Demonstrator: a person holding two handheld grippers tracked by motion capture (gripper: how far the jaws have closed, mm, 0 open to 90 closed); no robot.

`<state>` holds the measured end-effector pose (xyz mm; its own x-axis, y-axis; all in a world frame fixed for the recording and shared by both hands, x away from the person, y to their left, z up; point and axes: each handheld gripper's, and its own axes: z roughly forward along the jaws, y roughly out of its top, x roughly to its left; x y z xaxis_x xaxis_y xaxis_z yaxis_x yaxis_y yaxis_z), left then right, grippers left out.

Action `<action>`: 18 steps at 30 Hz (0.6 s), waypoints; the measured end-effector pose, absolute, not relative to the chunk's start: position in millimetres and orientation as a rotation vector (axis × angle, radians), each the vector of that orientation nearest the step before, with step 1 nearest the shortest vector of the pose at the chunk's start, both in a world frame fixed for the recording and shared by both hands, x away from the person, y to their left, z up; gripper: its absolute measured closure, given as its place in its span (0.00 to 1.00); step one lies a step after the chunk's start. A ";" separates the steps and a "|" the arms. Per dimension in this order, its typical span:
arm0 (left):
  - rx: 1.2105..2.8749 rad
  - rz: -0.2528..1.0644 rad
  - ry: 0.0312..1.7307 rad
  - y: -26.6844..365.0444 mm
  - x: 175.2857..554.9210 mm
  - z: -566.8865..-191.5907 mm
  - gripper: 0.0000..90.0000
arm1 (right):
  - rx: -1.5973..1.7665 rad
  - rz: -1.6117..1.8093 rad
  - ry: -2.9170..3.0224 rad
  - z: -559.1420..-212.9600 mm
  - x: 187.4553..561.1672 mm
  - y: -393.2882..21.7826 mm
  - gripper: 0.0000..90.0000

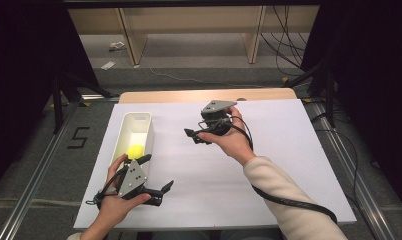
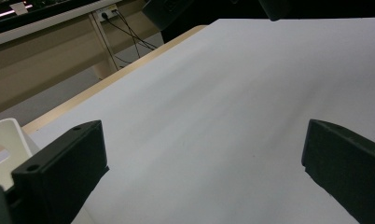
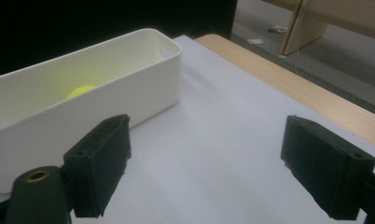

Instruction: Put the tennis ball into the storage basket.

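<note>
A long white bin (image 1: pixel 148 131) stands at the left of the white-covered table (image 1: pixel 279 150), with a yellow ball (image 1: pixel 135 150) lying in its near half. My left gripper (image 1: pixel 156 172) is held just in front of the bin's near end, jaws wide open over bare sheet (image 2: pixel 204 158). My right gripper (image 1: pixel 193 136) hovers at the table's middle, pointing left toward the bin, open with nothing between its jaws (image 3: pixel 204 158). In the right gripper view the bin (image 3: pixel 129 79) lies ahead on the left and the ball (image 3: pixel 80 90) peeks over its rim.
The table's wooden far edge (image 1: pixel 204 95) shows beyond the sheet. Behind it are wooden shelf legs (image 1: pixel 131 40) and cables (image 1: pixel 284 45) on the floor. A metal rail (image 1: pixel 39 170) runs along the left side. The bin's corner (image 2: pixel 3 135) sits beside my left jaw.
</note>
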<state>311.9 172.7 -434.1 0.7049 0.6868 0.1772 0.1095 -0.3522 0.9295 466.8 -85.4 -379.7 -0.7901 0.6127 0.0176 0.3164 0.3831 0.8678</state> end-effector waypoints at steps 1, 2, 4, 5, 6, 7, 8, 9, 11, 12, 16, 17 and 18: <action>1.859 0.686 0.623 172.8 311.9 -434.1 0.00 | 0.819 1.367 2.337 -380.2 466.5 -88.1 0.19; 1.859 0.686 0.623 172.9 311.9 -434.1 0.00 | 0.826 1.366 2.336 -380.8 466.3 -90.7 0.19; 1.858 0.686 0.624 172.9 311.9 -434.1 0.00 | 0.836 1.362 2.330 -381.9 466.0 -94.8 0.19; 1.859 0.686 0.624 172.9 311.9 -434.0 0.00 | 0.835 1.359 2.330 -382.4 465.9 -96.5 0.19; 1.858 0.686 0.624 172.9 311.8 -434.0 0.00 | 0.841 1.355 2.331 -382.4 465.5 -98.1 0.19; 1.858 0.687 0.623 173.0 311.8 -434.0 0.00 | 0.839 1.360 2.326 -382.7 465.5 -99.2 0.18; 1.858 0.687 0.623 173.1 311.8 -433.9 0.00 | 0.838 1.359 2.325 -382.7 465.4 -100.5 0.19; 1.856 0.688 0.626 173.1 311.7 -433.9 0.00 | 0.841 1.360 2.324 -382.7 465.0 -101.5 0.19; 1.856 0.689 0.624 173.5 311.9 -433.8 0.00 | 0.844 1.359 2.321 -383.2 464.3 -103.6 0.19; 1.856 0.690 0.625 173.5 311.8 -433.7 0.00 | 0.847 1.356 2.321 -383.5 464.0 -104.8 0.18; 1.857 0.690 0.624 173.4 311.8 -433.7 0.00 | 0.860 1.354 2.316 -385.1 462.7 -109.8 0.18; 1.856 0.692 0.624 173.4 311.8 -433.7 0.00 | 0.862 1.354 2.315 -385.7 462.4 -110.8 0.18; 1.857 0.692 0.624 173.5 311.8 -433.7 0.00 | 0.863 1.352 2.316 -386.2 462.1 -111.9 0.18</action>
<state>311.8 173.5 -433.7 0.7009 0.6903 0.1797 0.1075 -0.3513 0.9301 462.1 -111.9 -386.2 -0.7651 0.6435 0.0248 0.3378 0.3683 0.8662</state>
